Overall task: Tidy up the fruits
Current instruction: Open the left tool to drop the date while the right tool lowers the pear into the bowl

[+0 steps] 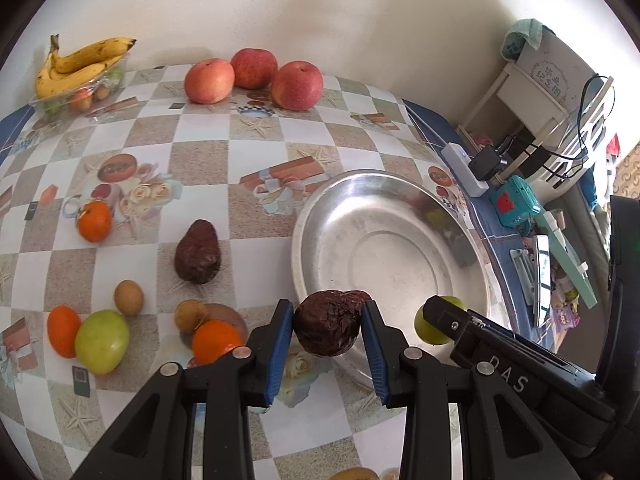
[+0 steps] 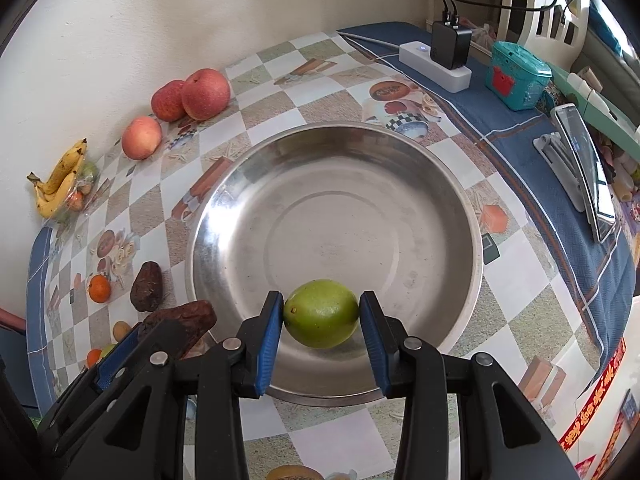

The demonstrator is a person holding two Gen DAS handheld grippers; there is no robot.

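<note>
Checkered worktop (image 1: 208, 160): left tool (image 1: 328, 330) pinches dark wrinkled fruit (image 1: 330, 326), right tool (image 2: 322, 314) pinches green fruit (image 2: 322, 314) over steel basin (image 2: 460, 208). Next we lower, then release.

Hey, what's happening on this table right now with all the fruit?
A person is sorting fruit with two handheld grippers. The left gripper is shut on a wrinkled dark brown fruit, held at the near rim of an empty metal basin. The right gripper is shut on a green fruit over the basin's near side. Nothing lies in the basin yet. Three red apples, a bunch of bananas, small oranges and another dark brown fruit wait on the checkered tablecloth.
</note>
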